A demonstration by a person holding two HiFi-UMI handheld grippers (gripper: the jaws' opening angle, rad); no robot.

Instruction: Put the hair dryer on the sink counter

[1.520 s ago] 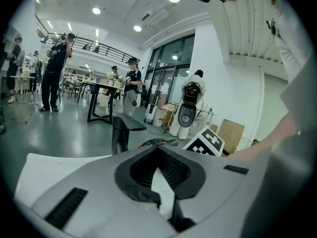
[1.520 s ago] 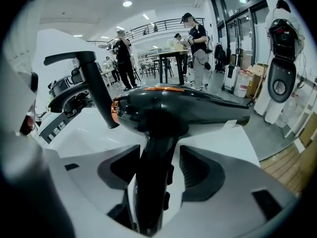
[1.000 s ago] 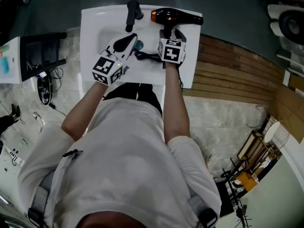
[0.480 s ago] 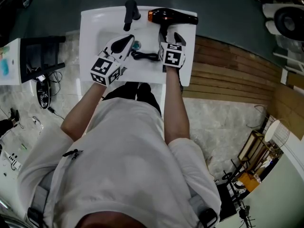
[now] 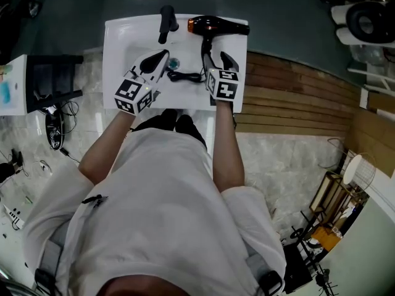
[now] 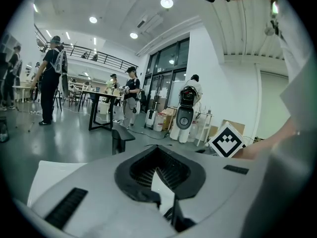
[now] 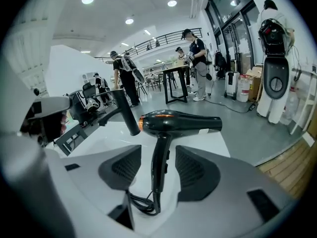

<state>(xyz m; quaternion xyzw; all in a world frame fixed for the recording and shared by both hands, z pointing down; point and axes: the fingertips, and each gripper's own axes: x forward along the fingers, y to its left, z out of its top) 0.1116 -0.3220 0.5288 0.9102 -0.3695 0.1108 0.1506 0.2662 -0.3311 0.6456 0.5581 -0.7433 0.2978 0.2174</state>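
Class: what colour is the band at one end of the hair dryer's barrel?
Orange band; clearest in the right gripper view.

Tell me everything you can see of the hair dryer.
The hair dryer is glossy black plastic with an orange band at its nozzle. It lies on its side at the back right of the white sink counter, nozzle toward the black faucet, handle toward the person, black cord bunched at its end. The handle sits between the closing jaws of the right gripper, untouched by them.
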